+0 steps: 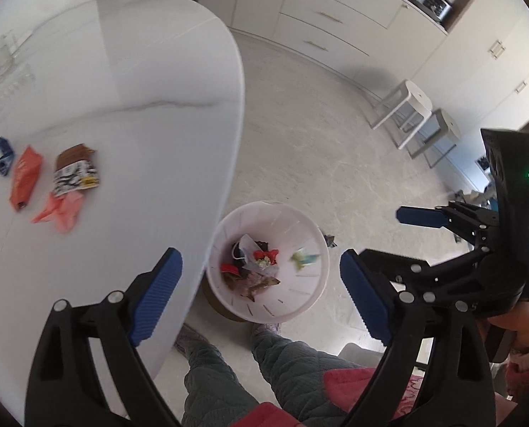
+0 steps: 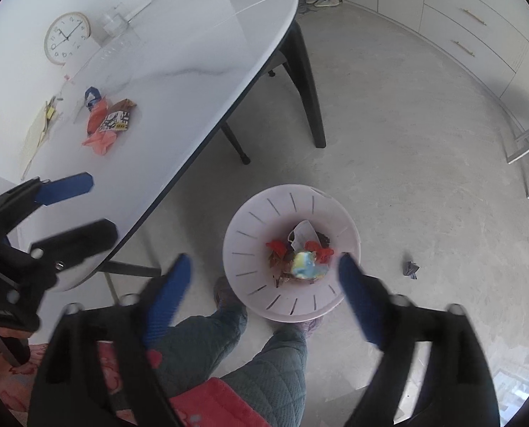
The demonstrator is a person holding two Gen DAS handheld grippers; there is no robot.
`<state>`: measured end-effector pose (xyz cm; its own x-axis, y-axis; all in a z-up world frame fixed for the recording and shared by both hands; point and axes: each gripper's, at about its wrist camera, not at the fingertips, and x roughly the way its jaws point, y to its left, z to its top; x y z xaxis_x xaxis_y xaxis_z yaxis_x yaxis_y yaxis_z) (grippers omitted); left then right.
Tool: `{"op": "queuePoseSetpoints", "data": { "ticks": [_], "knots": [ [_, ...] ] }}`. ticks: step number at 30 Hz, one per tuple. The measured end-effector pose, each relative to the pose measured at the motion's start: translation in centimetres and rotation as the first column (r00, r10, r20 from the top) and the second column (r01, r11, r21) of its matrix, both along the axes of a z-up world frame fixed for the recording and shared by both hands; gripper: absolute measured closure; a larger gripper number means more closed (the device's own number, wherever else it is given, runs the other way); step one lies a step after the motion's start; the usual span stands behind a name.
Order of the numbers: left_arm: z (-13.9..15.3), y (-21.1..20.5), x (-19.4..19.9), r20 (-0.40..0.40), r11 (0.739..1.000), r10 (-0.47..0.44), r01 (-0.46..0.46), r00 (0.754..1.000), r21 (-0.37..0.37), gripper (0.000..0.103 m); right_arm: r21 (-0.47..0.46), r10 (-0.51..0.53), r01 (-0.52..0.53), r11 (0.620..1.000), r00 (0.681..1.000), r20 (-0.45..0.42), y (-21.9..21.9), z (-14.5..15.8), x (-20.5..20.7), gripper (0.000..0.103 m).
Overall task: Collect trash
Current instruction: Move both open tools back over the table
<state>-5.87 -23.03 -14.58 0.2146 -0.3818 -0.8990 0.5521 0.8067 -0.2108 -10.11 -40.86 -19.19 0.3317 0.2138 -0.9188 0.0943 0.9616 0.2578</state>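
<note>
A white bin [image 1: 310, 306] stands on the floor beside the table and holds several wrappers; it also shows in the right wrist view [image 2: 243, 277]. A green and blue wrapper [image 1: 303, 259] is blurred inside the bin, and shows in the right wrist view [image 2: 305, 266]. On the white table [image 1: 140, 106] lie a blue wrapper [image 1: 3, 154], an orange packet [image 1: 24, 178], a brown and white packet [image 1: 76, 172] and a pink wrapper [image 1: 59, 210]. My left gripper [image 1: 261, 295] is open and empty over the table edge and bin. My right gripper [image 2: 264, 297] is open and empty above the bin.
A dark scrap [image 2: 411, 269] lies on the floor right of the bin. A clock [image 2: 67, 37], a glass [image 2: 115, 23] and papers [image 2: 38, 124] are on the table. Two stools [image 1: 417, 114] stand by the cabinets. The person's legs [image 2: 264, 356] are below the bin.
</note>
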Motion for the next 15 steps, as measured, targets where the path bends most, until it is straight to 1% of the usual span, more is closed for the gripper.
{"op": "queuePoseSetpoints", "data": {
  "ticks": [1, 6, 11, 15],
  "knots": [
    [0.3, 0.4, 0.1, 0.006, 1.000, 0.016, -0.016, 1.000, 0.000, 0.015, -0.003, 0.001, -0.001, 1.000, 1.000, 0.006, 0.3, 0.2, 0.1, 0.002],
    [2.1, 4.3, 1.5, 0.040, 0.993, 0.117, -0.116, 0.992, -0.022, 0.013, -0.014, 0.016, -0.015, 1.000, 1.000, 0.025, 1.4, 1.2, 1.5, 0.002],
    [3.7, 8.4, 2.4, 0.087, 0.977, 0.213, -0.211, 0.973, -0.035, 0.012, -0.023, 0.031, -0.030, 0.999, 0.998, 0.051, 3.1, 2.2, 3.3, 0.002],
    [3.5, 11.5, 3.5, 0.085, 0.962, 0.272, -0.270, 0.959, -0.031, 0.012, -0.030, 0.053, -0.051, 0.998, 0.997, 0.061, 5.0, 2.7, 4.8, 0.002]
  ]
}}
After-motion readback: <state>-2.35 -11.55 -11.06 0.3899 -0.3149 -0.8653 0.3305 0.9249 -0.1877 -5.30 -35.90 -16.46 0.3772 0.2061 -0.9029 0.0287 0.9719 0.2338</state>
